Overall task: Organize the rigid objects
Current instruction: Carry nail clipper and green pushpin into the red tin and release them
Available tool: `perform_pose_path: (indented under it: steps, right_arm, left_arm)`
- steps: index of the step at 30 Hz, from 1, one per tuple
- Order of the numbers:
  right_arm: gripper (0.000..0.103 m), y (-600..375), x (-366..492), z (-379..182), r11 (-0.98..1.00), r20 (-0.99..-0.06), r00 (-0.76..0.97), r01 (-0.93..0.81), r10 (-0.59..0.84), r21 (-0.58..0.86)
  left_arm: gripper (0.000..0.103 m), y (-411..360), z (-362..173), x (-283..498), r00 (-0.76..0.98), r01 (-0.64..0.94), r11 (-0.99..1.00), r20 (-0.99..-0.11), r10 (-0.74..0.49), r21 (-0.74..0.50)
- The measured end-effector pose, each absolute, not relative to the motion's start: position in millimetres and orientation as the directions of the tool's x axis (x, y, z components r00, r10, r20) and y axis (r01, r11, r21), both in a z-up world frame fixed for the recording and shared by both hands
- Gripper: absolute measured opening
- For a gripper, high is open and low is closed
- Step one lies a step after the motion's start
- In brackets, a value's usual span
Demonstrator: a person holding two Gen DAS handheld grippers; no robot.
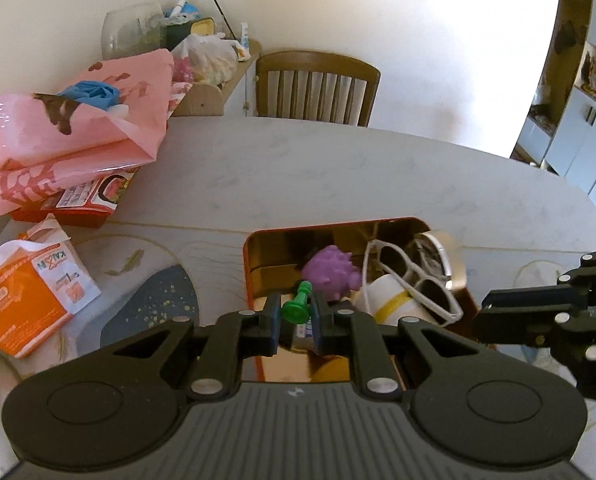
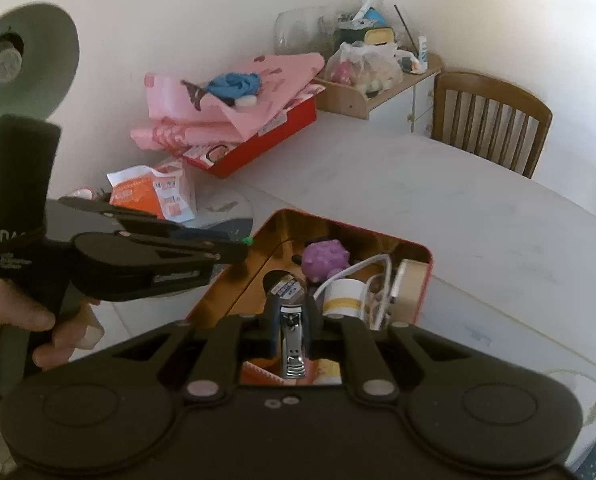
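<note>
My left gripper (image 1: 295, 310) is shut on a green chess pawn (image 1: 297, 307), held just above the near left part of an open red tin (image 1: 248, 264) with a gold inside. My right gripper (image 2: 292, 330) is shut on a silver nail clipper (image 2: 293, 350) above the same tin (image 2: 428, 276). Inside the tin lie a purple spiky toy (image 1: 332, 270), white sunglasses (image 1: 414, 276), a white and yellow cup (image 1: 390, 300) and a tape roll (image 1: 452, 256). The left gripper also shows in the right wrist view (image 2: 244, 246), with the pawn's green tip (image 2: 249, 241).
A white table (image 1: 338, 172) carries a pile of pink bags (image 1: 78, 132) on a red box (image 1: 78, 210) at the left, and an orange and white packet (image 1: 30, 292). A wooden chair (image 1: 318, 88) stands behind the table. A grey lamp (image 2: 26, 56) hangs at the left.
</note>
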State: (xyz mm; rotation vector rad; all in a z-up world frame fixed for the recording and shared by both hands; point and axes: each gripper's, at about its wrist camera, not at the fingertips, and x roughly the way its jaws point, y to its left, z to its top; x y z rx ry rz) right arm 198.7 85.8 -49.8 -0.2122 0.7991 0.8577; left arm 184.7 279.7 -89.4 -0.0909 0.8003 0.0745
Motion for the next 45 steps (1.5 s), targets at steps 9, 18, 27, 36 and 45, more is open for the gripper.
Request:
perform_pose_path:
  steps: [9, 18, 27, 36, 45]
  right_arm:
    - [0.010, 115.9, 209.0, -76.3, 0.656, -0.752, 0.363, -0.745, 0.550, 0.120]
    - [0.010, 127.8, 217.8, -100.4, 0.665, -0.792, 0.344, -0.740, 0.504, 0.101]
    - [0.011, 129.6, 220.7, -109.3, 0.668, -0.803, 0.334, -0.737, 0.493, 0.103]
    - [0.021, 121.7, 219.4, -107.7, 0.696, -0.803, 0.344, -0.709, 0.487, 0.118]
    - [0.038, 103.8, 208.7, -92.3, 0.721, -0.771, 0.384, -0.680, 0.509, 0.137]
  left_arm:
    - [0.015, 285.8, -114.1, 212.1, 0.668, -0.023, 0.998, -0.744, -0.024, -0.053]
    - [0.015, 275.3, -137.7, 233.1, 0.619, 0.056, 0.997, -0.781, -0.076, -0.052]
    - [0.016, 276.4, -151.6, 243.1, 0.588, 0.062, 0.994, -0.801, -0.107, -0.087]
    - [0.016, 276.7, -149.6, 243.7, 0.579, 0.052, 0.994, -0.808, -0.111, -0.099]
    - [0.016, 274.7, -133.3, 224.5, 0.602, 0.047, 0.995, -0.792, -0.102, -0.092]
